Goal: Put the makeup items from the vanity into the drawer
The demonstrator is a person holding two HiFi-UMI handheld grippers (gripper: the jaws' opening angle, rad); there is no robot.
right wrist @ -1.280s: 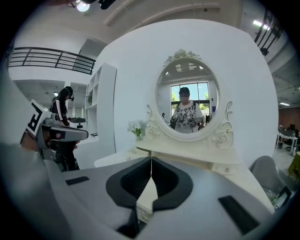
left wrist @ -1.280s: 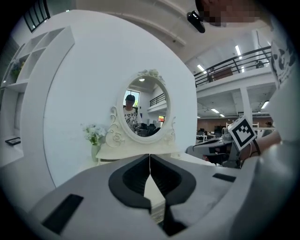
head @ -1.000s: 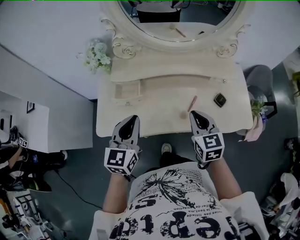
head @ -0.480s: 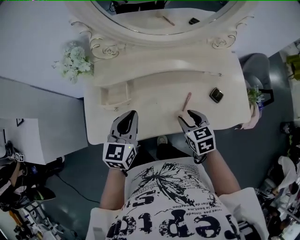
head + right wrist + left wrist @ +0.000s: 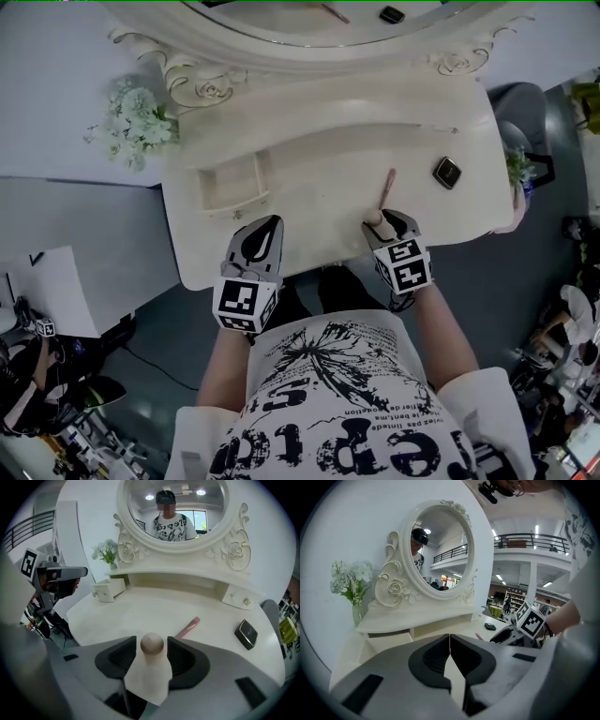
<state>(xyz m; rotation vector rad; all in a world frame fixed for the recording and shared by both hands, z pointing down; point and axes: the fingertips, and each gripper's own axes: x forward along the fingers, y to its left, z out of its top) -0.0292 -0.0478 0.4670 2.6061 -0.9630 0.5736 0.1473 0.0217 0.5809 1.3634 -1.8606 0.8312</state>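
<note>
A small beige ball-topped piece, a makeup sponge (image 5: 152, 644) by my guess, stands near the front edge of the vanity (image 5: 309, 234), and the right gripper (image 5: 392, 225) is tipped down over it. Its jaws have just been opening and now stand apart with the sponge between them. There is a sliver of gap on either side, so nothing is gripped yet. I take it they are spread to straddle the round head before closing.

Just beyond the sponge lies a pink stick (image 5: 386, 187), and further right a dark compact (image 5: 447, 172), both loose on the top. The little drawer (image 5: 230, 185) meant for them is pulled out at the vanity's left rear, well apart from all three. The left gripper (image 5: 262, 232) hovers over the front edge, jaws pressed together on nothing, seemingly kept out of the way.

From overhead the sponge is only a pale dot at the right gripper's nose. Only the right gripper view shows it sitting untouched between the pads. Likewise, only the left gripper view shows the closed seam of the left jaws. The head view alone looks down into the open drawer.
</note>
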